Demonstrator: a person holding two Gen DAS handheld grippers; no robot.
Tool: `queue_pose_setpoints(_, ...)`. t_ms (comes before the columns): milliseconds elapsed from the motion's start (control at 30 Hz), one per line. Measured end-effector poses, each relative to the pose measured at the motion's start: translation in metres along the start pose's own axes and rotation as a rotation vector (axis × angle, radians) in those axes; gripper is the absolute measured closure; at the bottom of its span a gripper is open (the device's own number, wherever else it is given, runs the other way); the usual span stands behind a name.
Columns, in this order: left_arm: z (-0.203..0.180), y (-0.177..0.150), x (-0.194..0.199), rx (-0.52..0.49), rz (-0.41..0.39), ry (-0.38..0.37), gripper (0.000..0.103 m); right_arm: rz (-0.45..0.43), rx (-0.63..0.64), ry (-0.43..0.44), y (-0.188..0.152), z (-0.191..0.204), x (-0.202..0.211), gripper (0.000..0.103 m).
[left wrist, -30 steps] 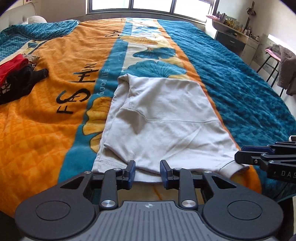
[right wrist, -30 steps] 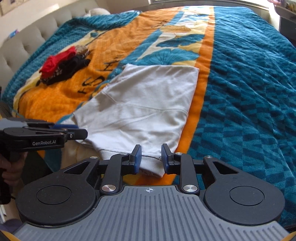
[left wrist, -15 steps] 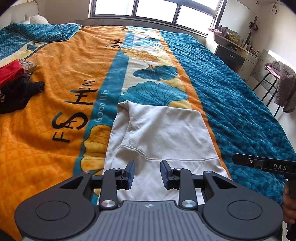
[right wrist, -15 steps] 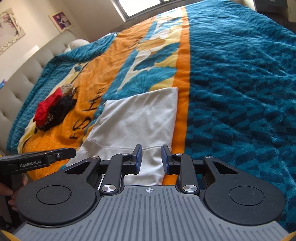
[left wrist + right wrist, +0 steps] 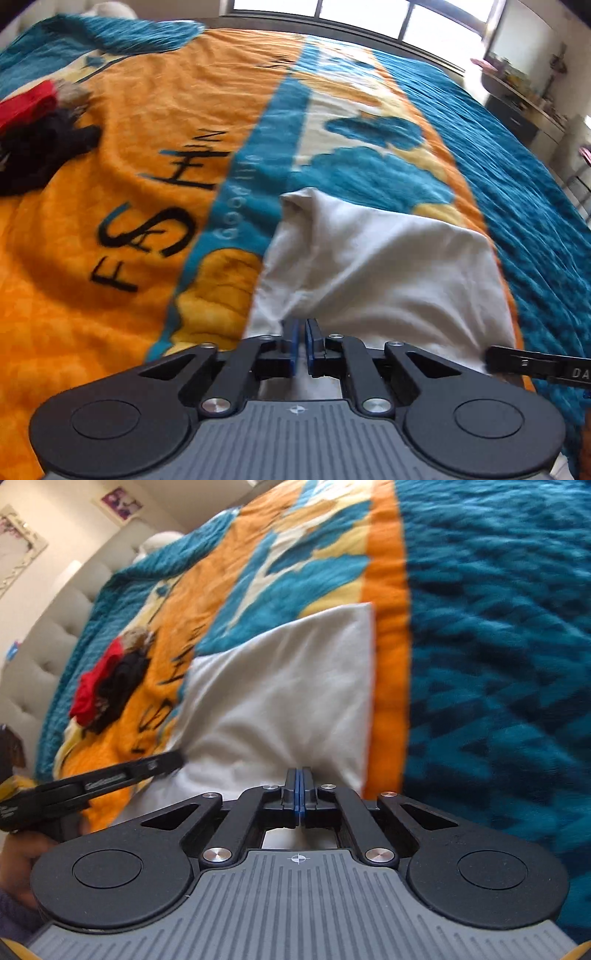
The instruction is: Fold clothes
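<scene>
A white garment lies folded on the orange and teal blanket. My left gripper is at the garment's near left edge. Its jaws are closing to a narrow gap with white cloth bunched between the pads. The same garment shows in the right wrist view, puckering toward my right gripper, whose blue pads are pressed together on its near right edge. The right gripper's tip touches the cloth's right corner. The left gripper reaches in from the left, held by a hand.
A pile of red and black clothes lies at the left of the bed, also seen as a pile in the right wrist view. A tufted headboard stands beyond it. A dresser stands past the bed's far right corner.
Both grippers have dropped forward onto the garment's near edge and their jaws have closed from open. The cloth now bunches up at both sets of pads.
</scene>
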State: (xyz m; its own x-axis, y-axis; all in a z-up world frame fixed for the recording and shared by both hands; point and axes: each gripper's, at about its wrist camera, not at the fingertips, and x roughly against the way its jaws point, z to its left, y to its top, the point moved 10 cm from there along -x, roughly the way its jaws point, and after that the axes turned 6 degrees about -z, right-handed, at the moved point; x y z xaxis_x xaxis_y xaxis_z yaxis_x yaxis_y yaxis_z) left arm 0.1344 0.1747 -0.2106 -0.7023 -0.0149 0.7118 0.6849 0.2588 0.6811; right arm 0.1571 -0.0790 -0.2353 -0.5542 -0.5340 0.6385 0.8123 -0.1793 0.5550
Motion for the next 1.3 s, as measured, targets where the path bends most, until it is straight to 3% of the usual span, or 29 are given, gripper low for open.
queue_pose_setpoints(67, 0.020, 0.007, 0.014, 0.030, -0.028, 0.067, 0.096, -0.105, -0.073, -0.109, 0.015, -0.029, 0.019, 0.098)
queue_pose_setpoints(100, 0.024, 0.013, 0.020, 0.051, -0.039, 0.061, 0.097, -0.152, -0.088, -0.176, 0.022, -0.041, 0.029, 0.098)
queue_pose_setpoints(167, 0.014, 0.025, 0.025, 0.113, -0.026, -0.049, 0.095, -0.220, -0.135, -0.179, 0.040, -0.050, 0.040, 0.096)
queue_pose_setpoints(300, -0.046, 0.039, 0.010, 0.135, 0.078, -0.311, 0.086, -0.222, -0.207, -0.022, 0.062, -0.031, 0.023, 0.093)
queue_pose_setpoints(433, -0.085, 0.034, -0.043, 0.132, 0.222, -0.384, 0.087, -0.116, -0.225, 0.102, 0.067, -0.007, -0.021, 0.093)
queue_pose_setpoints(500, -0.084, 0.035, -0.069, 0.191, 0.243, -0.365, 0.091, -0.058, -0.244, 0.118, 0.063, -0.003, -0.046, 0.093)
queue_pose_setpoints(567, -0.071, 0.048, -0.079, 0.256, 0.150, -0.323, 0.093, -0.041, -0.272, 0.120, 0.061, -0.005, -0.063, 0.093)
queue_pose_setpoints(600, -0.060, 0.056, -0.082, 0.291, 0.087, -0.290, 0.093, -0.090, -0.298, 0.102, 0.066, -0.014, -0.064, 0.095)
queue_pose_setpoints(633, -0.049, 0.061, -0.083, 0.294, 0.040, -0.244, 0.093, -0.140, -0.323, 0.083, 0.071, -0.022, -0.065, 0.100)
queue_pose_setpoints(700, -0.027, 0.068, -0.082, 0.276, -0.044, -0.141, 0.097, -0.226, -0.350, 0.011, 0.078, -0.041, -0.059, 0.100)
queue_pose_setpoints(800, -0.006, 0.069, -0.062, 0.275, -0.130, -0.041, 0.094, -0.345, -0.375, -0.115, 0.086, -0.068, -0.043, 0.098)
queue_pose_setpoints(833, -0.002, 0.070, -0.052, 0.272, -0.159, -0.023, 0.093, -0.366, -0.370, -0.118, 0.087, -0.070, -0.035, 0.093)
queue_pose_setpoints(900, -0.002, 0.073, -0.031, 0.259, -0.186, -0.058, 0.092, -0.370, -0.352, -0.107, 0.086, -0.064, -0.024, 0.092)
queue_pose_setpoints(967, -0.018, 0.072, -0.018, 0.216, -0.166, -0.163, 0.086, -0.332, -0.337, -0.037, 0.081, -0.048, -0.017, 0.092)
queue_pose_setpoints(1067, -0.056, 0.048, -0.024, 0.146, -0.002, -0.353, 0.080, -0.186, -0.277, 0.129, 0.063, -0.009, -0.023, 0.092)
queue_pose_setpoints(1100, -0.059, 0.039, -0.030, 0.141, 0.038, -0.336, 0.079, -0.136, -0.284, 0.169, 0.055, 0.000, -0.029, 0.092)
queue_pose_setpoints(1133, -0.054, 0.033, -0.037, 0.145, 0.048, -0.279, 0.087, -0.086, -0.291, 0.209, 0.047, 0.009, -0.034, 0.092)
queue_pose_setpoints(1167, -0.041, 0.029, -0.040, 0.157, 0.053, -0.207, 0.088, -0.044, -0.295, 0.195, 0.039, 0.009, -0.040, 0.092)
queue_pose_setpoints(1200, -0.027, 0.025, -0.041, 0.173, 0.058, -0.133, 0.093, -0.035, -0.295, 0.115, 0.032, -0.001, -0.042, 0.093)
queue_pose_setpoints(1233, -0.013, 0.020, -0.043, 0.189, 0.063, -0.059, 0.093, -0.069, -0.303, 0.046, 0.031, -0.013, -0.039, 0.101)
queue_pose_setpoints(1300, 0.007, 0.022, -0.027, 0.163, 0.023, 0.060, 0.094, -0.157, -0.340, -0.046, 0.035, -0.035, -0.019, 0.100)
